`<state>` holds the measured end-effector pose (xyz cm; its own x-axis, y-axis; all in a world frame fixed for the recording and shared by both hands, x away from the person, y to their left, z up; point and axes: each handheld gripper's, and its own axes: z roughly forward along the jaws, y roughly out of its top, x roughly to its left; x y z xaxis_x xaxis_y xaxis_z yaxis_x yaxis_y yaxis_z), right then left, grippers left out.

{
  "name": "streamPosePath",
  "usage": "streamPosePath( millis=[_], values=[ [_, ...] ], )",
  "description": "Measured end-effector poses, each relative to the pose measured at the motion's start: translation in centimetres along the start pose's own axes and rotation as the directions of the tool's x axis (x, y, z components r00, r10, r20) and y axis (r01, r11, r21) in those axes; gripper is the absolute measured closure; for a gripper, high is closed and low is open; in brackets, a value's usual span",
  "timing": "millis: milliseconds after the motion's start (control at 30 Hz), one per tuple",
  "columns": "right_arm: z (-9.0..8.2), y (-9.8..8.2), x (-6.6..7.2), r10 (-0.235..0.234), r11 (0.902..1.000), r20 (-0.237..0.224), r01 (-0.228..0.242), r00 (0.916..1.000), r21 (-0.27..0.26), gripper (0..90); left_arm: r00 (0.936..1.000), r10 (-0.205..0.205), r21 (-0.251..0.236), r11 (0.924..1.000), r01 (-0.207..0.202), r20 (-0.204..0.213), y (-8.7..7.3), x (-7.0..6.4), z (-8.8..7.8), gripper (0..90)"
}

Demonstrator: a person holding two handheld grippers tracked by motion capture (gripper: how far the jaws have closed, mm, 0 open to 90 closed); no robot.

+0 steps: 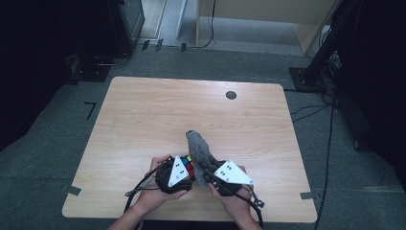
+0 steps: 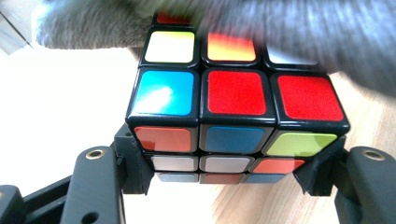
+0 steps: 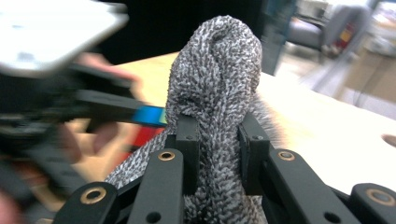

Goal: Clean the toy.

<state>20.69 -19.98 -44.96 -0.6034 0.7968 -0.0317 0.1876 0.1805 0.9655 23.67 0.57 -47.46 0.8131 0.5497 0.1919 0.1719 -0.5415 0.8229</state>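
Observation:
A colour puzzle cube (image 2: 233, 112) with black edges sits between the jaws of my left gripper (image 2: 229, 175), which is shut on its lower sides. From above the cube (image 1: 189, 165) peeks out beside the left gripper (image 1: 184, 172) near the table's front. My right gripper (image 3: 217, 144) is shut on a bunched grey knitted cloth (image 3: 215, 84). The cloth (image 1: 198, 148) sticks up and away from the right gripper (image 1: 210, 175) and lies across the cube's far side. In the left gripper view the cloth (image 2: 299, 37) is a grey blur over the cube's top.
The wooden table (image 1: 153, 110) has a small dark round hole (image 1: 231, 95) near its far right. Grey carpet, cables and black stands (image 1: 325, 57) surround it. A person's hands (image 1: 155, 196) hold both grippers at the front edge.

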Motion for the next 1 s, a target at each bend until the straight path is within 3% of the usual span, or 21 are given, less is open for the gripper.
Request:
streamPosePath(
  millis=[100,133,200,267,333,400,433,533,600,633,667,700,767,867,900,1000],
  values=[
    [-0.2,-0.1,-0.1,-0.001,1.0000,-0.002,0.001,1.0000,0.009,75.3,0.9998,-0.019,0.020,0.9996,0.019,0.005,0.0,0.1,0.3,34.3],
    [0.0,-0.1,1.3,-0.042,0.9991,-0.066,0.042,0.9969,0.004,75.0,0.9999,-0.011,0.025,0.9996,0.011,0.008,0.0,-0.1,0.4,34.3],
    [0.4,-0.1,3.0,-0.118,0.9925,-0.090,0.120,0.9890,0.020,75.0,0.9998,0.011,0.029,0.9995,-0.012,0.014,0.0,-0.8,0.5,34.3],
    [0.6,-0.1,3.4,-0.123,0.9918,-0.103,0.126,0.9870,0.023,75.0,0.9996,0.025,0.028,0.9993,-0.025,0.010,0.0,-1.1,0.6,34.3],
    [0.6,0.2,2.6,-0.072,0.9971,-0.085,0.074,0.9937,0.018,75.1,0.9999,0.012,0.015,0.9998,-0.012,0.007,0.1,-0.8,0.3,34.4],
    [0.4,0.2,1.1,-0.037,0.9992,-0.030,0.038,0.9989,0.015,75.2,1.0000,0.004,0.012,0.9999,-0.004,0.000,0.1,-0.5,0.2,34.4],
    [0.4,0.2,1.1,-0.037,0.9992,-0.030,0.038,0.9989,0.015,75.2,1.0000,0.004,0.012,0.9999,-0.004,0.000,0.1,-0.5,0.2,34.3],
    [0.0,0.1,-0.5,0.024,0.9993,-0.002,-0.024,0.9997,0.029,75.2,0.9995,-0.030,0.009,0.9995,0.030,-0.008,0.0,0.0,0.2,34.3],
    [0.2,0.0,0.9,-0.021,0.9994,-0.070,0.023,0.9973,0.026,74.9,0.9993,-0.036,0.022,0.9991,0.036,-0.005,0.0,0.0,0.4,34.3],
    [0.3,-0.1,1.8,-0.060,0.9975,-0.082,0.063,0.9948,0.031,74.9,0.9999,-0.015,0.039,0.9991,0.015,0.005,0.0,-0.5,0.6,34.3],
    [0.3,-0.1,1.8,-0.060,0.9975,-0.082,0.063,0.9948,0.031,74.9,0.9999,-0.015,0.039,0.9991,0.015,0.005,0.0,-0.5,0.6,34.3],
    [0.7,-0.1,2.9,-0.102,0.9933,-0.105,0.107,0.9892,0.043,74.8,0.9999,0.012,0.040,0.9991,-0.012,0.001,0.0,-1.0,0.7,34.3],
    [0.7,0.0,2.6,-0.072,0.9964,-0.104,0.076,0.9920,0.038,74.9,0.9999,0.013,0.032,0.9994,-0.013,0.005,0.1,-1.0,0.6,34.3],
    [0.6,0.1,1.5,-0.038,0.9989,-0.064,0.040,0.9972,0.026,75.0,0.9999,0.009,0.023,0.9997,-0.009,0.004,0.1,-0.8,0.4,34.3],
    [0.3,0.1,0.2,-0.004,0.9996,-0.019,0.004,0.9998,0.026,75.0,1.0000,0.000,0.015,0.9999,0.000,0.000,0.1,-0.4,0.2,34.3],
    [0.0,0.0,-0.3,0.024,0.9994,-0.012,-0.024,0.9996,0.025,75.0,0.9998,-0.021,0.008,0.9998,0.021,-0.004,0.0,0.0,0.1,34.3]
  ],
)
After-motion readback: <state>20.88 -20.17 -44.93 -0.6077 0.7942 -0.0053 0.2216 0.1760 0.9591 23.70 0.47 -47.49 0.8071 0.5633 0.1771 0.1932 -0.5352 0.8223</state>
